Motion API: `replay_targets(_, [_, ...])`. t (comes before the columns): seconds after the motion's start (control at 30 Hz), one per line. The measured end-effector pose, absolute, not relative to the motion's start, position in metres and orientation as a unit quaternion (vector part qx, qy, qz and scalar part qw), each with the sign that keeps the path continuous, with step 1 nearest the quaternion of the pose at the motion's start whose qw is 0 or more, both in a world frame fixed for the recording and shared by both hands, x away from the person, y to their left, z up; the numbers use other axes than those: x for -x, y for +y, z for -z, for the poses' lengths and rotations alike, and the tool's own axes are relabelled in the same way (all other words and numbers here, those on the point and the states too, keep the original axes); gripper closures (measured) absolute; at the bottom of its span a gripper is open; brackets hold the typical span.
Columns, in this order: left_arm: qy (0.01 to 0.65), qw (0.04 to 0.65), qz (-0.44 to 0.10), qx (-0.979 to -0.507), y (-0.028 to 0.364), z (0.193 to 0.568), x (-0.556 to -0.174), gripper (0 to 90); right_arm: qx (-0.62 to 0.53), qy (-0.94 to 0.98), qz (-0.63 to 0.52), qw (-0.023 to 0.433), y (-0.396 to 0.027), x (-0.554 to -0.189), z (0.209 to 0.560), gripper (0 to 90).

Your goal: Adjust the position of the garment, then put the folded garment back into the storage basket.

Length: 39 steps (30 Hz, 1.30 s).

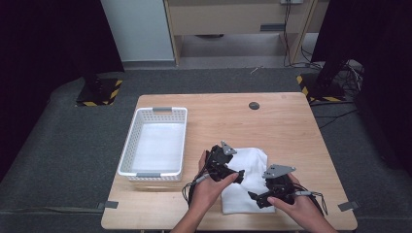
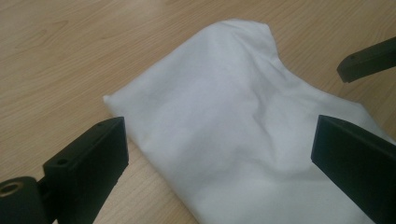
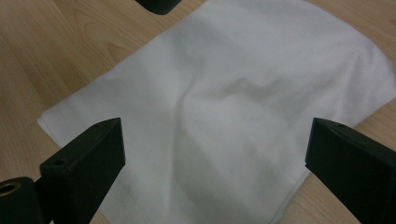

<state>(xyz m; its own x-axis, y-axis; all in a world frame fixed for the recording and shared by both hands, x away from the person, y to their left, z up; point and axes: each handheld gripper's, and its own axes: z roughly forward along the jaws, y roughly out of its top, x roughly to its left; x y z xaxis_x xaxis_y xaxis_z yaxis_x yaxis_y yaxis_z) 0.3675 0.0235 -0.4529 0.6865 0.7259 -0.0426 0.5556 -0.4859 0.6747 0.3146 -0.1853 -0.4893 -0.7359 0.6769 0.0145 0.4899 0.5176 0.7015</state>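
Both grippers are spread wide and holding nothing: left gripper (image 1: 236, 176) and right gripper (image 1: 257, 197) hover just over the folded white cloth (image 1: 248, 182) on the wooden table (image 1: 282, 126).

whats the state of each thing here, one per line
white cloth: folded, lying flat on the table, slightly rumpled
basket: upright, white lining inside
left gripper: open, over the cloth
right gripper: open, over the cloth

High overview; close gripper views sharing cloth (image 2: 243, 135).
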Motion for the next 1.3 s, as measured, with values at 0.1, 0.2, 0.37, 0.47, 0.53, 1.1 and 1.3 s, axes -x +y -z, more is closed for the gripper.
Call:
replay_targets(0.1, [0.374,0.345,-0.119,-0.852,0.023,0.451,-0.372,3.8,-0.337,0.861,-0.358,0.132,-0.186,-0.313,0.487,4.4])
replay_targets(0.2, [0.378,0.347,-0.115,-0.851,0.025,0.451,-0.378,3.8,-0.334,0.861,-0.360,0.134,-0.187,-0.311,0.486,4.6])
replay_targets(0.37, [0.387,0.347,-0.118,-0.846,0.029,0.450,-0.388,4.1,-0.328,0.865,-0.356,0.134,-0.188,-0.308,0.489,4.5])
replay_targets(0.47, [0.390,0.345,-0.118,-0.845,0.032,0.450,-0.392,4.3,-0.330,0.865,-0.354,0.132,-0.189,-0.307,0.493,4.5])
replay_targets(0.53, [0.391,0.344,-0.118,-0.845,0.032,0.451,-0.394,4.5,-0.330,0.867,-0.351,0.130,-0.191,-0.305,0.496,4.8])
replay_targets(1.1, [0.397,0.327,-0.122,-0.849,0.027,0.469,-0.408,7.4,-0.339,0.862,-0.355,0.129,-0.205,-0.294,0.508,9.5])
replay_targets(1.3, [0.404,0.326,-0.126,-0.845,0.025,0.476,-0.413,10.0,-0.339,0.862,-0.355,0.127,-0.210,-0.290,0.510,13.2])
